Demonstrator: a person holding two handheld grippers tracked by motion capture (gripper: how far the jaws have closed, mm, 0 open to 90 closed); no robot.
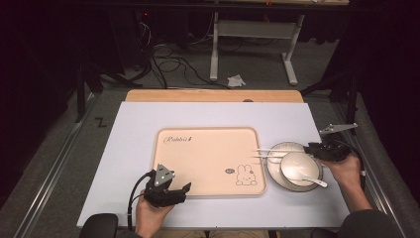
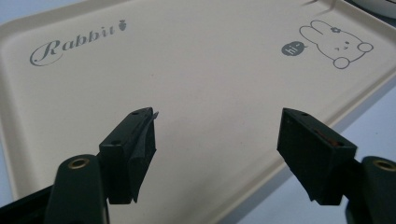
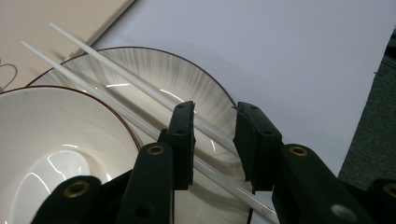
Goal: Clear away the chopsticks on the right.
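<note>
Chopsticks [image 3: 140,88], a white pair lying across the plate [image 1: 277,173] just right of the tray [image 1: 208,148]; long axis running from the right gripper [image 1: 309,148] toward the tray, tips pointing at it and reaching over its right rim. Largest first: pale worktop [image 1: 138,129]; beige tray with a rabbit print, bare; striped plate touching the tray's right side; white bowl [image 1: 299,166] on the plate, spoon [image 1: 312,179] in it. Probably light, stiff, smooth and slippery, apt to roll or splay; best taken near the thick end, both sticks together. Right fingers [image 3: 183,135] parted narrowly astride one stick, not clearly clamped. Left gripper [image 1: 174,191] over the tray's near left corner, fingers [image 2: 133,140] spread wide, grasping nothing.
</note>
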